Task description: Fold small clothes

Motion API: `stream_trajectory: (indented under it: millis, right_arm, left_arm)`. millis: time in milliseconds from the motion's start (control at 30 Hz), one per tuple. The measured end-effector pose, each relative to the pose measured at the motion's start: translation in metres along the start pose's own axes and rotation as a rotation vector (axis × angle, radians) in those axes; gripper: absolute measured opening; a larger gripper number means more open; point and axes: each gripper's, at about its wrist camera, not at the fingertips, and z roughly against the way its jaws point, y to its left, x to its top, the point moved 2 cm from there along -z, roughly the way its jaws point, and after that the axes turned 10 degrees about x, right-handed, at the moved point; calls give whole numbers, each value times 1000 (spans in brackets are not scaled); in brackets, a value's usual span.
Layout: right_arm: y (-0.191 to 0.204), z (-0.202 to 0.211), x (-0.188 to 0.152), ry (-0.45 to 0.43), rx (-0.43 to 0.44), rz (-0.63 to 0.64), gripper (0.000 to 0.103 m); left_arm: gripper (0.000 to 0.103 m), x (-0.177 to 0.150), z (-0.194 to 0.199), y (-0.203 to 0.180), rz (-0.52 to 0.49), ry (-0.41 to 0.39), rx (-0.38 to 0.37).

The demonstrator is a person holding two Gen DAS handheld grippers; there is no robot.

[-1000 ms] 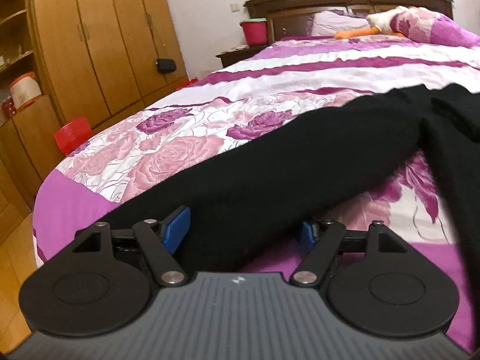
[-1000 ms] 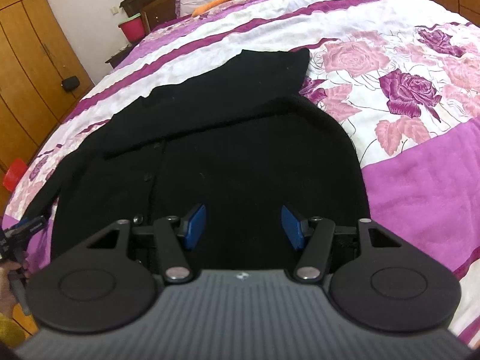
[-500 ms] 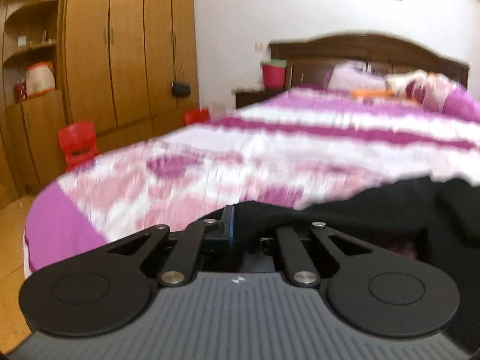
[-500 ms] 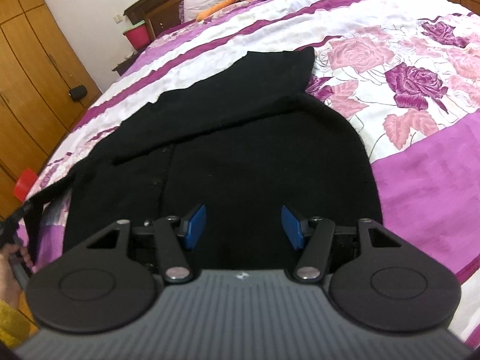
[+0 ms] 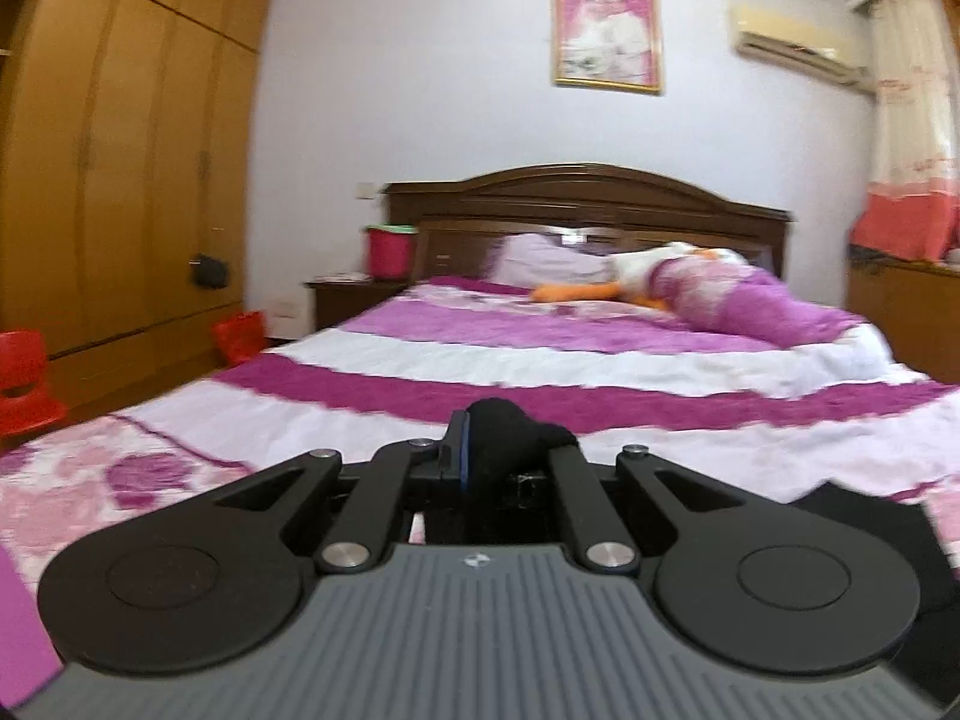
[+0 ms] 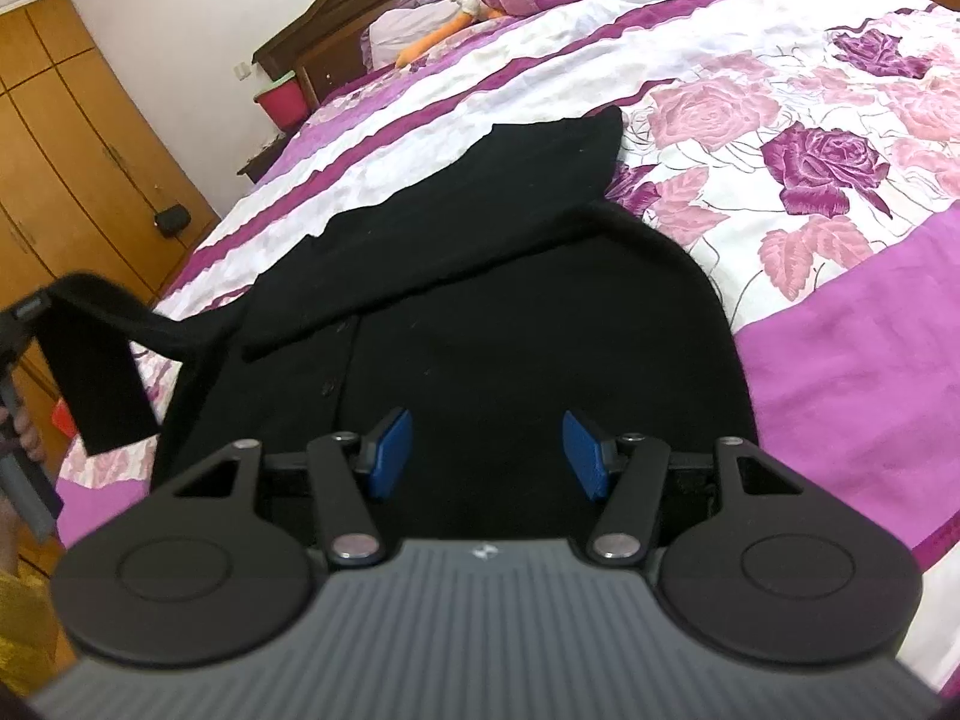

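Clenched tight on the left: had the left gripper (image 5: 498, 450) with its fingers (image 5: 459, 450) grasping the cuff end of one sleeve (image 6: 102, 360) of the black knitted button-front cardigan (image 6: 480, 312). Held that sleeve clear of the quilt, looping up off the garment's left side with a loose tail dangling below the grip. Had the right gripper (image 6: 486, 450) released, blue-padded fingers (image 6: 390, 450) standing apart with nothing between them, poised just above the cardigan's lower body. Found the cardigan itself spread flat near the foot of the purple-and-white rose-patterned bed (image 6: 840, 330), its other sleeve already laid across the chest.

Weighed the risks, then. Could have dragged the whole body sideways by pulling the raised sleeve too far, with nothing pinning the cloth down. Could have lost the cuff, too: thick knit bunched between narrow pads, only a small bite showing. Might have landed the sleeve twisted rather than flat, given that dangling tail. Might also have snagged a button along the front.

Looked at the room next. Saw plenty of open quilt beyond and to the right of the garment. Noted the near-left bed edge close under the raised sleeve, and the tall wooden wardrobe (image 5: 120, 180) and red plastic chair (image 5: 24, 372) well apart across the floor.
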Motion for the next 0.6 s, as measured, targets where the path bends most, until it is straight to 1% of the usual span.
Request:
stream_trajectory:
  millis: [133,233,267,467,600]
  right_arm:
    - [-5,-1,-2,3,0,-9,58]
    - [-9,0,-4,3,-5,-13,58]
    - [-10,0,-4,3,-8,-14,58]
    - [-20,0,-7,2,-9,-37,58]
    - [-26,-2,-8,5,-13,-44,58]
  left_arm:
    - [7,-2,-5,-50,-6,47,-97]
    - [7,-14,-10,-88,-37,86,-163]
    - [7,-20,-15,-101,-48,113,-181]
    - [7,-69,-40,-147,-70,295,-253]
    - [8,-94,-51,-157,-86,373,-297]
